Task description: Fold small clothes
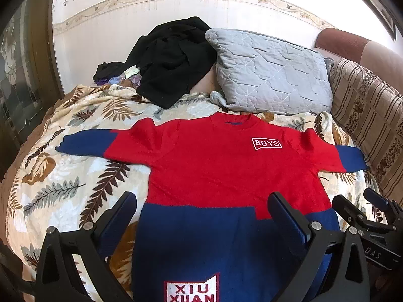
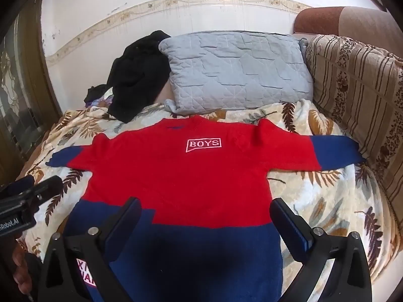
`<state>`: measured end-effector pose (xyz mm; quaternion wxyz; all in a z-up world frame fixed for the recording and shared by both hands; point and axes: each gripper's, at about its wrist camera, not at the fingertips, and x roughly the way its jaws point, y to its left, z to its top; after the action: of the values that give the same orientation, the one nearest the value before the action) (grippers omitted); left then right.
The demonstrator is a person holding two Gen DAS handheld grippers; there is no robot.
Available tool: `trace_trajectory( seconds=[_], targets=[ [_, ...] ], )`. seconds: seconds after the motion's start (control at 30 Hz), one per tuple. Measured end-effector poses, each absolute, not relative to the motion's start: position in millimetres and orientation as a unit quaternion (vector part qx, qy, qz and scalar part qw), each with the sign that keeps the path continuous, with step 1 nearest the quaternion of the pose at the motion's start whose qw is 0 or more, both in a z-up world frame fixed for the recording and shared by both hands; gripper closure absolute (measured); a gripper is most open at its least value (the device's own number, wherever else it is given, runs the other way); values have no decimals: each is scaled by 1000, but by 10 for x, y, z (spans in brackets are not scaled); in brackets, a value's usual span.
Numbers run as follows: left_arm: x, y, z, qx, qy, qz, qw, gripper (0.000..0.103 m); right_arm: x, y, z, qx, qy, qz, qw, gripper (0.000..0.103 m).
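A small red and blue sweater with a "BOYS" patch lies flat, face up, sleeves spread, on the leaf-print blanket; it also shows in the right wrist view. My left gripper is open and empty above the sweater's blue lower part, near its left hem side. My right gripper is open and empty above the blue lower part, toward its right side. The right gripper also shows at the right edge of the left wrist view, and the left gripper at the left edge of the right wrist view.
A grey quilted pillow and a pile of black clothes lie at the far end by the white wall. A striped brown cushion lines the right side. A wooden glass door stands to the left.
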<state>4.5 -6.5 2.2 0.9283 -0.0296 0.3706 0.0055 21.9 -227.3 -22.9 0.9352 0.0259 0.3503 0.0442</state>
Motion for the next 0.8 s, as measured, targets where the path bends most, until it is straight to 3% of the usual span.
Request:
trace_trajectory(
  seconds=[0.8],
  targets=[
    [44, -64, 3, -30, 377, 7, 926, 0, 160, -2268, -181, 21, 338, 38, 940, 0]
  ],
)
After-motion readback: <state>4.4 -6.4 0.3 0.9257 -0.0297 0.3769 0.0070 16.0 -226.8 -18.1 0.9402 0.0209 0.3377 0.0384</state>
